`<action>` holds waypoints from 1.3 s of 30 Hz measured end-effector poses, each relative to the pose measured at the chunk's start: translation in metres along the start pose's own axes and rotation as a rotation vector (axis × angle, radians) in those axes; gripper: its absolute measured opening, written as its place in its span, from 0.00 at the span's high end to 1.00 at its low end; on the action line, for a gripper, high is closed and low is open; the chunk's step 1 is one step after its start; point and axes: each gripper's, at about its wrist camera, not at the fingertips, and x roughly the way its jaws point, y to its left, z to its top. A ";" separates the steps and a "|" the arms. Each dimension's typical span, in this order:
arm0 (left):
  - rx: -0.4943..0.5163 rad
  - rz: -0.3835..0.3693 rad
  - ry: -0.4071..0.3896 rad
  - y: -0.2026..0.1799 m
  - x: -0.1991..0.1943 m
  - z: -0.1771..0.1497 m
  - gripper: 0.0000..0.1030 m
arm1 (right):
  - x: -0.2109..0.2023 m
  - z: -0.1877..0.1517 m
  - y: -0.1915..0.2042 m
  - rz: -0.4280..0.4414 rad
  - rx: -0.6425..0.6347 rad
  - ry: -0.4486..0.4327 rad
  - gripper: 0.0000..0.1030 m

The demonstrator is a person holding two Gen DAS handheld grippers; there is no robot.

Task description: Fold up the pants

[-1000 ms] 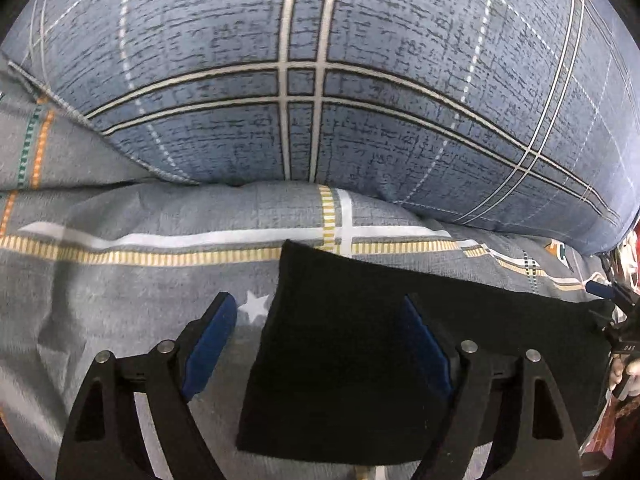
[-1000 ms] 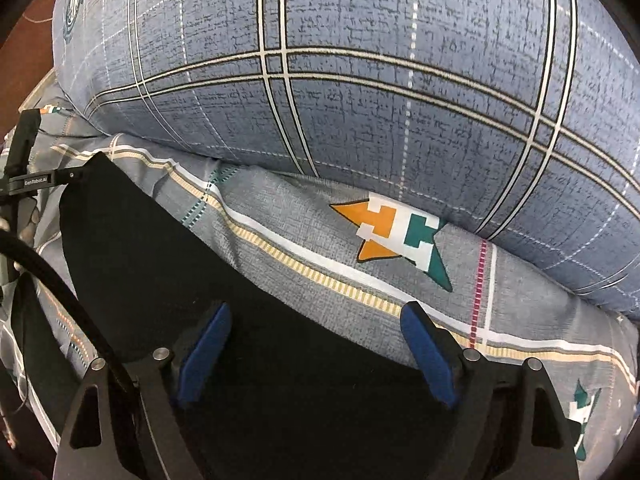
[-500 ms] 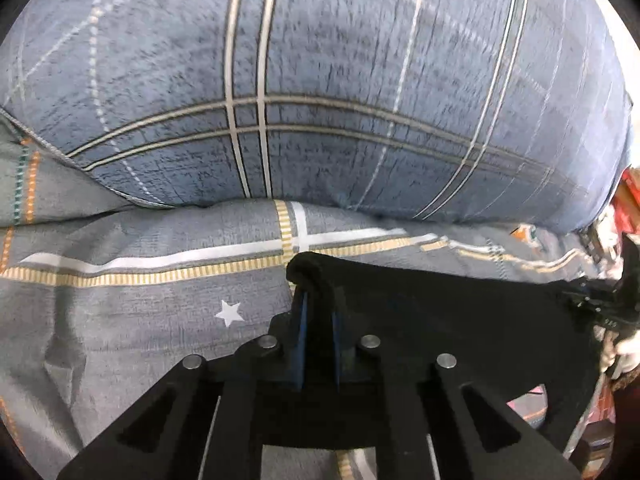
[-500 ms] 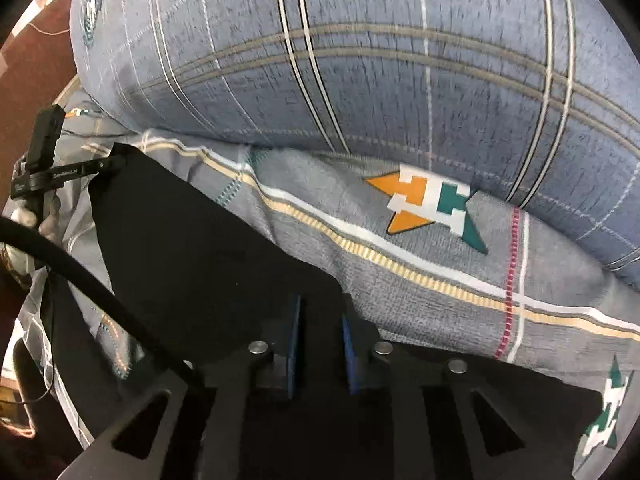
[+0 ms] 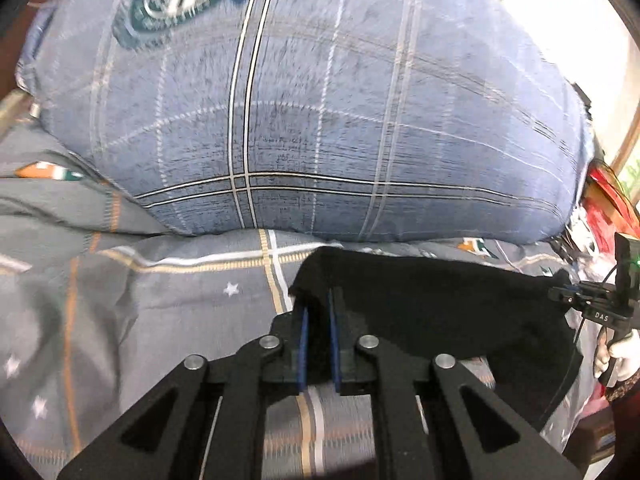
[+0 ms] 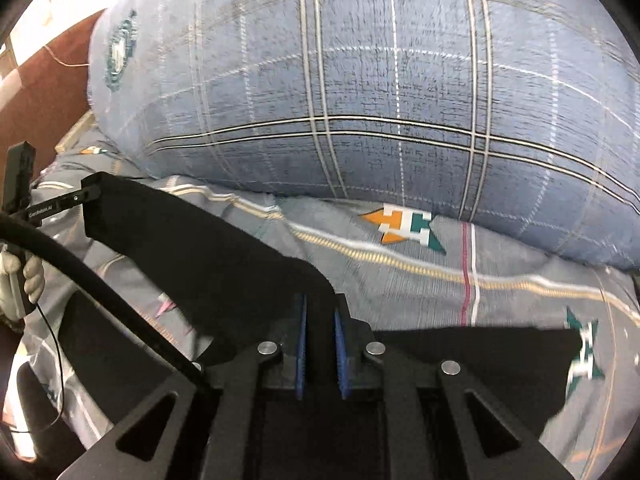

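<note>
The black pants (image 5: pixel 424 312) are stretched between my two grippers above the grey patterned bedsheet (image 5: pixel 132 304). My left gripper (image 5: pixel 318 304) is shut on the pants' left corner. My right gripper (image 6: pixel 320 312) is shut on the opposite corner of the pants (image 6: pixel 192 248). The lifted edge hangs taut between them; more black cloth (image 6: pixel 480 360) lies on the sheet (image 6: pixel 500 280) below the right gripper. Each gripper shows in the other's view: the right gripper (image 5: pixel 576 294) at the far right, the left gripper (image 6: pixel 76 198) at the far left.
A big blue plaid pillow (image 5: pixel 320 120) fills the back of both views, also in the right wrist view (image 6: pixel 380 100). Red items (image 5: pixel 608 208) sit beyond the bed's right edge. A brown headboard (image 6: pixel 40 100) stands at the left. A black cable (image 6: pixel 100 284) crosses the right view.
Both grippers went from open over the pants to shut on its corners, then lifted the edge up off the sheet. The views now look higher at the pillow.
</note>
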 end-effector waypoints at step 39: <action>-0.390 -0.105 0.157 0.022 -0.063 -0.177 0.93 | -0.129 -0.261 0.014 -0.030 0.425 -0.064 0.44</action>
